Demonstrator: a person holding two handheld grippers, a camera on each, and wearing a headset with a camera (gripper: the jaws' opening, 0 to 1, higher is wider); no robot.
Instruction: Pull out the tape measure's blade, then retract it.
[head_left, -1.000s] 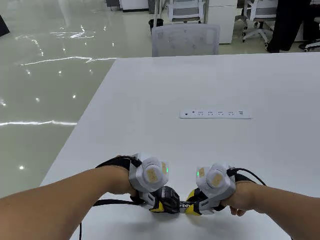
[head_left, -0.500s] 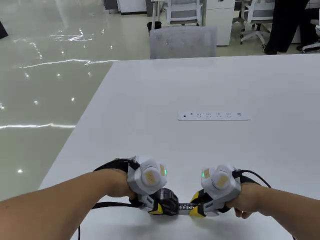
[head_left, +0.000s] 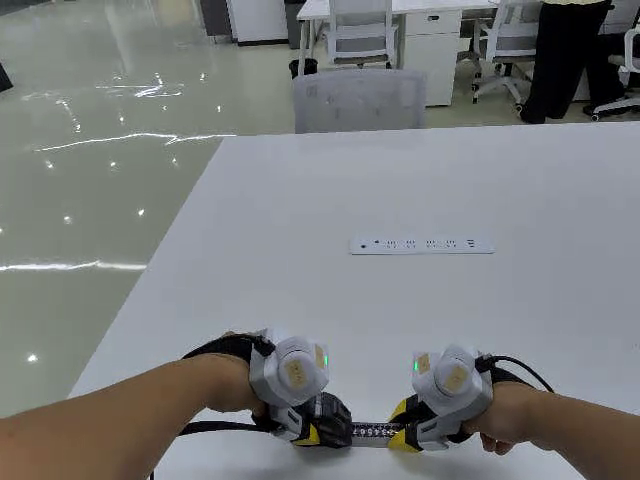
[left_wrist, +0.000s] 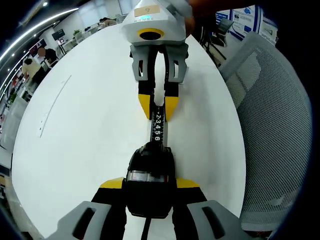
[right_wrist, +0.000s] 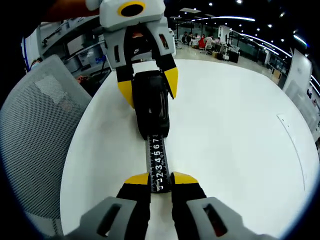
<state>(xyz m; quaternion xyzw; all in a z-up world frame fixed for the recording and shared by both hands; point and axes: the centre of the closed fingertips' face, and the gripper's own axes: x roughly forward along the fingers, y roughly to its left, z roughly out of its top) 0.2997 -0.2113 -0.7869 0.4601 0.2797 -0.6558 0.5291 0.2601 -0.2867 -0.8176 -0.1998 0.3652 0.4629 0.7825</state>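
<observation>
A black tape measure case sits between the yellow-tipped fingers of my left gripper, which is shut on it near the table's front edge. In the left gripper view the case fills the jaws. A short length of black blade with white numbers runs from the case to my right gripper, which is shut on the blade's end. The right gripper view has the blade leading from its fingertips to the case. About seven numbered marks are out.
A white power strip lies flat mid-table, well beyond both grippers. A grey mesh chair stands at the table's far edge; office chairs and a standing person are behind it. The white table drops off to shiny floor on the left.
The grippers have moved apart: the right one slid rightward with the blade's end, so more numbered blade shows between them. The head camera tilted, shifting the whole scene down.
</observation>
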